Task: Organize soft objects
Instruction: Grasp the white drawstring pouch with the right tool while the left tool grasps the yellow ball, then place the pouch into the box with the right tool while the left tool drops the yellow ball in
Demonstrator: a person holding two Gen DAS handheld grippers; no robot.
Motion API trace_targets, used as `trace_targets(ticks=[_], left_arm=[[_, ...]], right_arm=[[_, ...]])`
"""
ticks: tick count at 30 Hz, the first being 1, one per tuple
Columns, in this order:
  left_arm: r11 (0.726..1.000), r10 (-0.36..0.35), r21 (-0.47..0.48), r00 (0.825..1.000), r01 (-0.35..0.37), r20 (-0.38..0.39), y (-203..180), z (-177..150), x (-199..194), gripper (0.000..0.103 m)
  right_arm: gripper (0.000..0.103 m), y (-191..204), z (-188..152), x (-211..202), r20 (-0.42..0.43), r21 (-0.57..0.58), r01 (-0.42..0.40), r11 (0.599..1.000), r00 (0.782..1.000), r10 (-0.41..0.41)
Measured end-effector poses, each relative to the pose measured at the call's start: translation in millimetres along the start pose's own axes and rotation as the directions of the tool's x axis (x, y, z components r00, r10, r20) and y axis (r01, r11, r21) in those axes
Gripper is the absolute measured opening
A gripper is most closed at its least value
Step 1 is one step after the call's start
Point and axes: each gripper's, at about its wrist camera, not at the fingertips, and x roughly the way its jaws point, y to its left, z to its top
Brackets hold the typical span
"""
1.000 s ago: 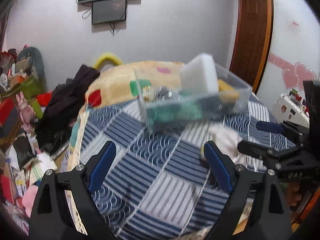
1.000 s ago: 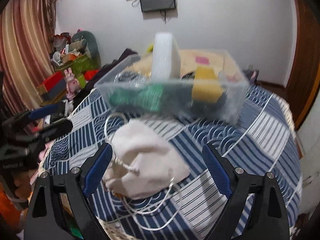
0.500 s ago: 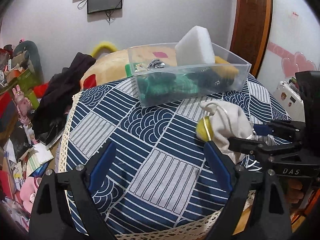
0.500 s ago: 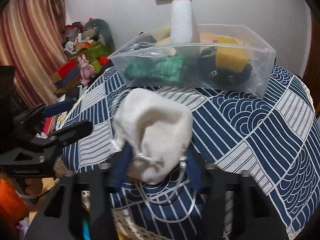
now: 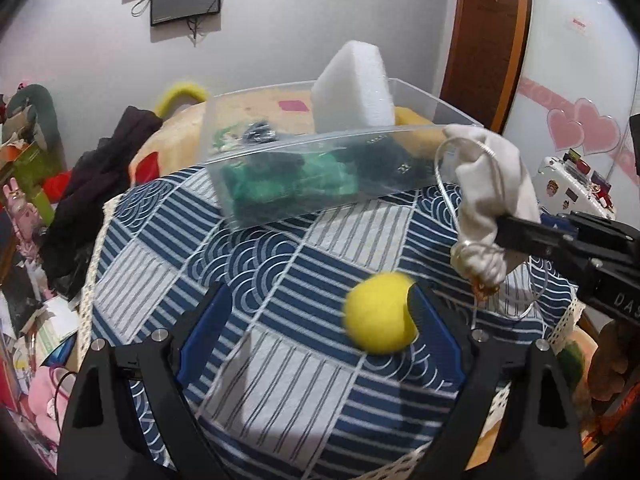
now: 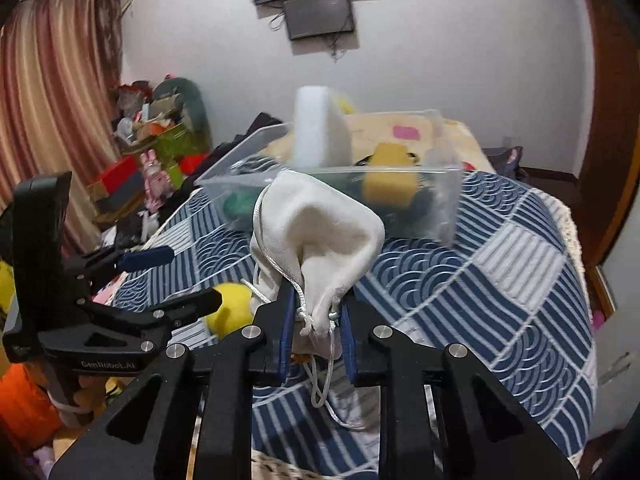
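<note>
My right gripper (image 6: 316, 320) is shut on the gathered neck of a white drawstring pouch (image 6: 320, 236) and holds it above the table; the pouch also shows in the left wrist view (image 5: 492, 188). A yellow ball (image 5: 380, 320) lies on the blue patterned tablecloth (image 5: 280, 280), close to the right finger of my open left gripper (image 5: 320, 320). The ball shows in the right wrist view (image 6: 228, 308) too. A clear plastic bin (image 5: 320, 168) stands behind, holding a white sponge (image 5: 352, 88), a yellow sponge (image 6: 388, 180) and green and dark soft things.
The round table's lace edge (image 5: 92, 280) drops off at left and front. Clutter, boxes and dark clothes (image 5: 92, 184) fill the floor at left. A bed with a yellow cover (image 6: 400, 132) lies behind the bin. A white case (image 5: 572, 188) stands at right.
My right gripper has closed on the pouch and lifted it off the cloth. The yellow ball, beside the pouch before, now lies bare near my left gripper's right finger. Both views moved closer.
</note>
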Motion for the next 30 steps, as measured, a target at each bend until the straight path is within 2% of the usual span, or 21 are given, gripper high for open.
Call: trace_targets(ticks=[3, 5, 7, 9, 11, 20, 30], left_arm=[[1.0, -0.029, 0.008, 0.999, 0.029, -0.022, -8, 2, 12, 0.09], [0.999, -0.043, 0.021, 0.998, 0.044, -0.042, -13, -1, 20, 0.084], [0.998, -0.052, 0.041, 0.997, 0.055, -0.056, -19, -5, 25, 0.061], [0.996, -0.069, 0.055, 0.995, 0.074, -0.075, -24, -9, 29, 0.043], [0.994, -0.093, 0.054, 0.992, 0.098, -0.082, -25, -11, 29, 0.043], [0.996, -0.073, 0.059, 0.997, 0.072, 0.008, -22, 1, 4, 0.043], [0.999, -0.033, 0.024, 0.987, 0.029, 0.155, -2, 41, -31, 0.043]], right_arm=[[0.018, -6, -2, 0, -0.006, 0.025, 0.009, 1.0, 1.0, -0.009], [0.018, -8, -3, 3, -0.016, 0.035, 0.012, 0.999, 1.0, -0.011], [0.018, -6, -3, 6, -0.021, 0.035, 0.013, 0.999, 1.0, -0.012], [0.018, -7, -4, 6, -0.025, 0.034, 0.008, 0.999, 1.0, -0.008], [0.019, -4, -3, 7, -0.029, 0.026, 0.011, 1.0, 1.0, -0.01], [0.019, -2, 8, -3, 0.003, 0.007, 0.034, 0.999, 0.999, -0.035], [0.019, -6, 47, -20, 0.116, -0.011, 0.085, 0.996, 0.99, -0.084]])
